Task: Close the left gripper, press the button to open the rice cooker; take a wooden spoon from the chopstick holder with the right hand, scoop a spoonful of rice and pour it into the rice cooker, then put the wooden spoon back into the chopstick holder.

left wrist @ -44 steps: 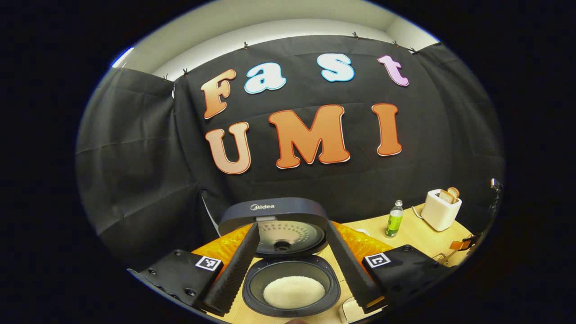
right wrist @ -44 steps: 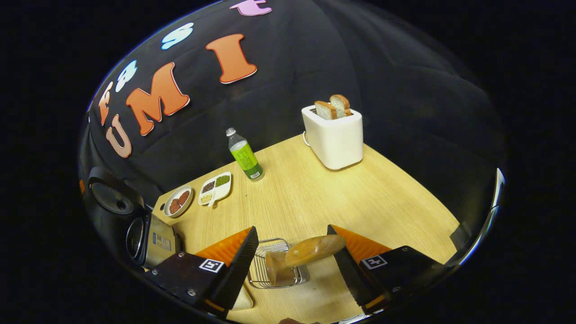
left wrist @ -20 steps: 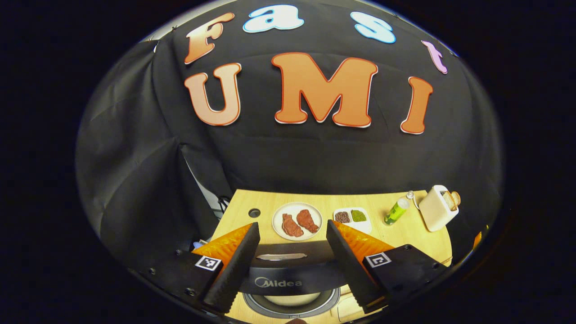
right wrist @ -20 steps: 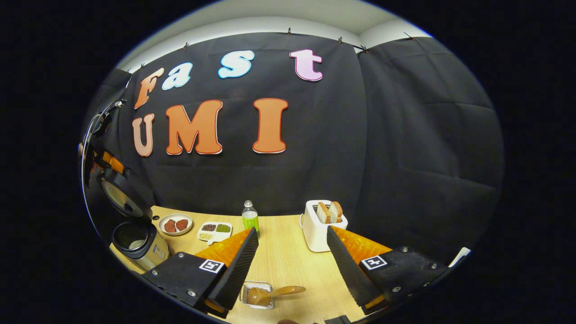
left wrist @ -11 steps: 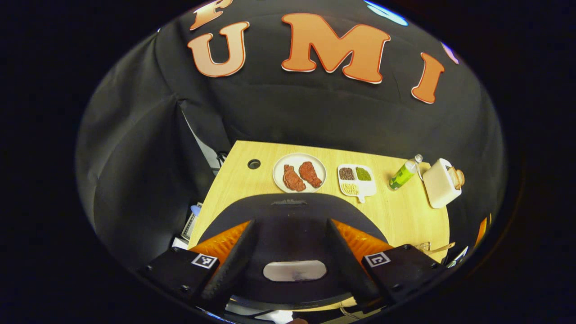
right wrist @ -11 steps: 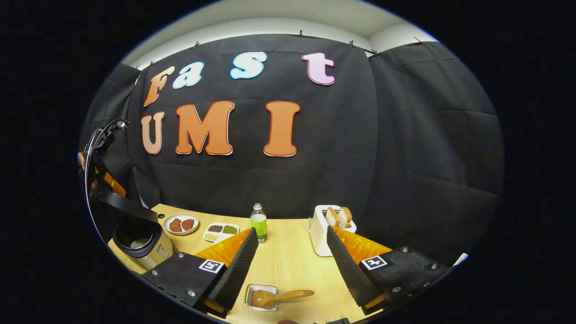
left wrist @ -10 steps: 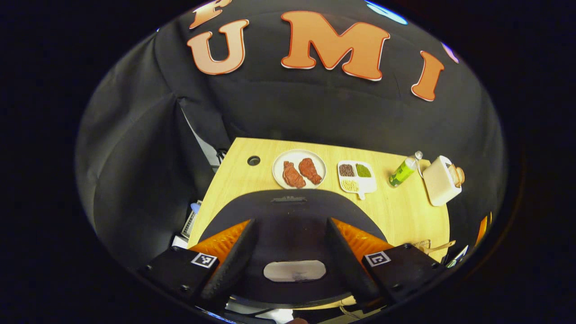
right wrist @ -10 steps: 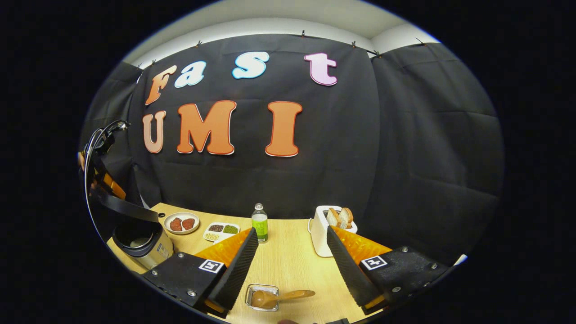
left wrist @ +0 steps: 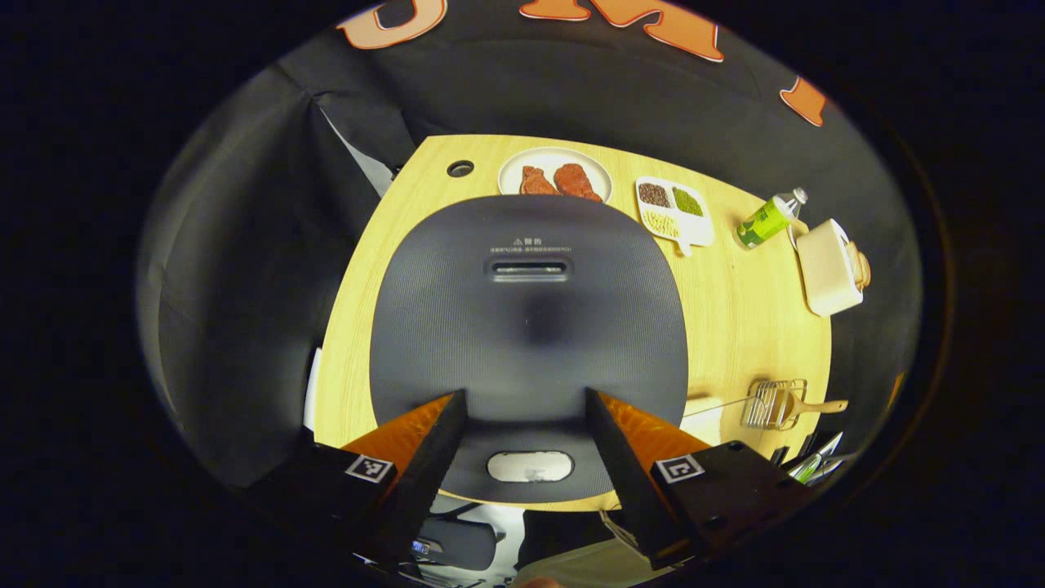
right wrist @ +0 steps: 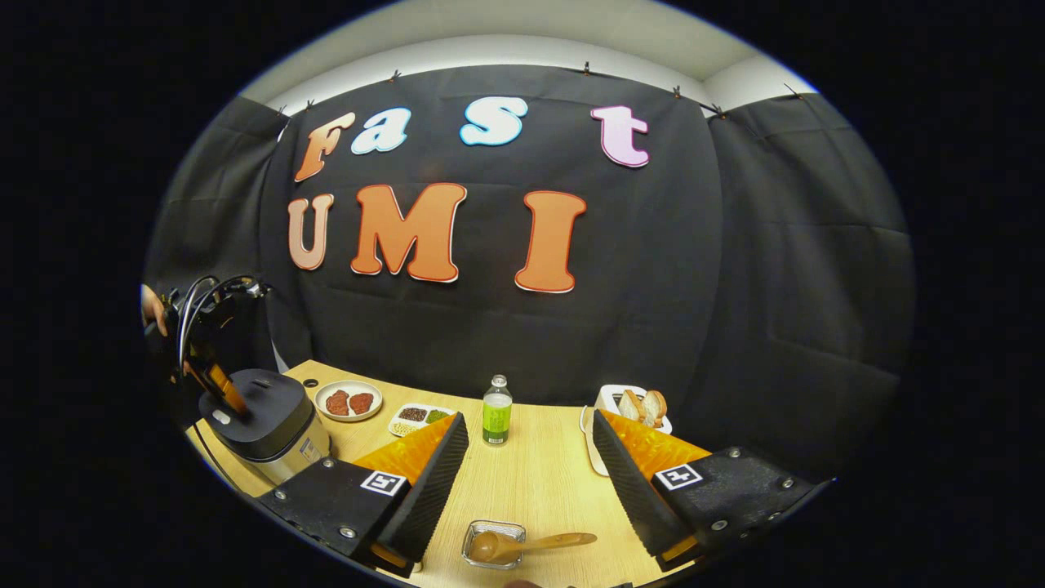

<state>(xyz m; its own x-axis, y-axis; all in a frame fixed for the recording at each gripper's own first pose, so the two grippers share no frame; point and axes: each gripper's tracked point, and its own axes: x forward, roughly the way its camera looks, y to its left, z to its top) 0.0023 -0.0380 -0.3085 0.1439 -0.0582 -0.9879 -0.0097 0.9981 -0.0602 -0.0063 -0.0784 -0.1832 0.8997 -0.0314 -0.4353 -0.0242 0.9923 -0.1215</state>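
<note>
left gripper (left wrist: 522, 482) jaws open, over the shut rice cooker (left wrist: 526, 327) lid, straddling its button (left wrist: 530, 466) | right gripper (right wrist: 522, 490) jaws open, empty, above wooden spoon (right wrist: 522, 545) lying in chopstick holder (right wrist: 492, 545) on table (right wrist: 531, 482) | right gripper view adds toaster (right wrist: 629, 408) bread.

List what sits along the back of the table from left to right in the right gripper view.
Rice cooker → plate of meat → divided dish of beans → green bottle → toaster with bread.
</note>
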